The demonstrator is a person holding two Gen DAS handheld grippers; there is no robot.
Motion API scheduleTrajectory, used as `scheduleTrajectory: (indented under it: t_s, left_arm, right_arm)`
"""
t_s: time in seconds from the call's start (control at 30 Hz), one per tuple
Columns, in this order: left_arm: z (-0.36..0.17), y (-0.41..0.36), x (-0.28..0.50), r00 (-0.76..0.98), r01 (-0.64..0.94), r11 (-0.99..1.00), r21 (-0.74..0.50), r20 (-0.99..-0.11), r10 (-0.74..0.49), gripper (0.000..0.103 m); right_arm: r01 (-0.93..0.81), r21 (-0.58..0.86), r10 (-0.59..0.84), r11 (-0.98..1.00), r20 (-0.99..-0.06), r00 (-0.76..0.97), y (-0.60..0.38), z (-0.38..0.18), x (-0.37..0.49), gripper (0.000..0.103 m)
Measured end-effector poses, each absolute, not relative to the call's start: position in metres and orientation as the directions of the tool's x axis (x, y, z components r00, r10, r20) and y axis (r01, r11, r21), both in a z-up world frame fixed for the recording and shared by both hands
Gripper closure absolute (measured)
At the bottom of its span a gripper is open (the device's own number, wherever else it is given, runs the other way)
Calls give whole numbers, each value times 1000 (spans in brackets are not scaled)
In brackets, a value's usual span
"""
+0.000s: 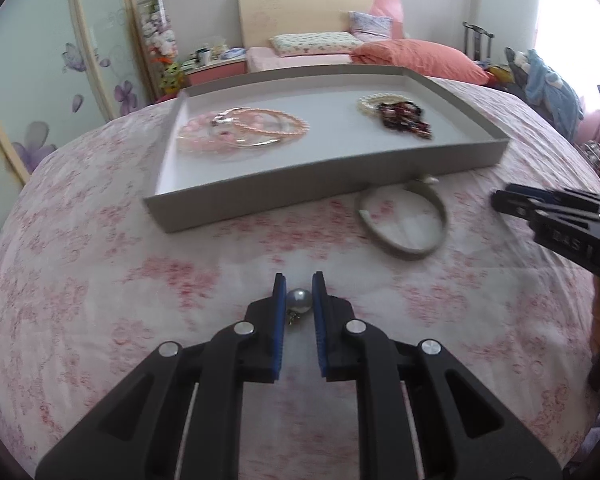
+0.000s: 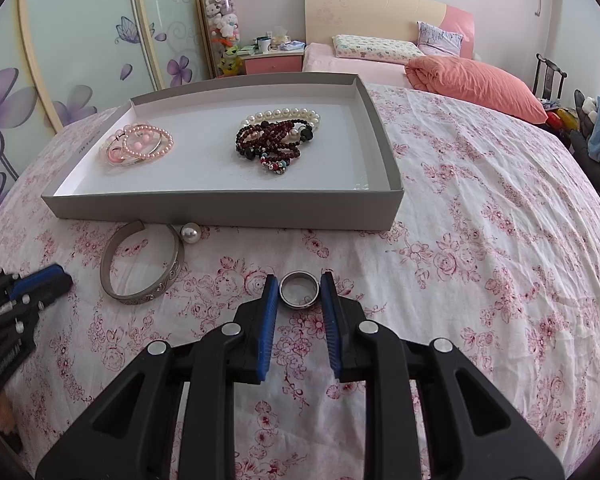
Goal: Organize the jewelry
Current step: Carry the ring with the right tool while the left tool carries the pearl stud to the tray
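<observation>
Jewelry is split here: pink bracelets [image 2: 140,146] and dark beads [image 2: 278,142] sit in the grey tray [image 2: 220,204] at twelve o'clock, while a silver bangle [image 2: 140,268] and a loose pearl [image 2: 190,233] lie on the floral cloth [image 2: 480,260] just in front of it. Your left gripper [image 1: 299,294] pinches a grey pearl earring [image 1: 299,301]; your right gripper [image 2: 299,292] clamps a metal ring [image 2: 299,290], fingers narrow on both
</observation>
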State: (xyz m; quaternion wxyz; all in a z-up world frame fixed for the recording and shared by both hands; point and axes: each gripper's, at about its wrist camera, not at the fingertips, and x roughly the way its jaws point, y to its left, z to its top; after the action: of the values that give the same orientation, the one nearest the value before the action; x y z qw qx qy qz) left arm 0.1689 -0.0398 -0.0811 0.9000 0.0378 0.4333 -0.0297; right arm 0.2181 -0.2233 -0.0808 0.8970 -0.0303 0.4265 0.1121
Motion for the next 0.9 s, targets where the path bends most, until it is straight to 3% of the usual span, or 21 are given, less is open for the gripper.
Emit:
scheduleTrajectory:
  t_s: [0.57,0.9]
  left_arm:
    - [-75,-14,173,628,9,1000,-1,-778,-6,89]
    - [-38,-10,160,728,-19,999,-39,-686,-13,89]
  right_arm:
    - [-256,52,209,965,-744,635,-213,-72,203,80]
    - [-284,53,251,957,-641,725,-206,-37,180,80]
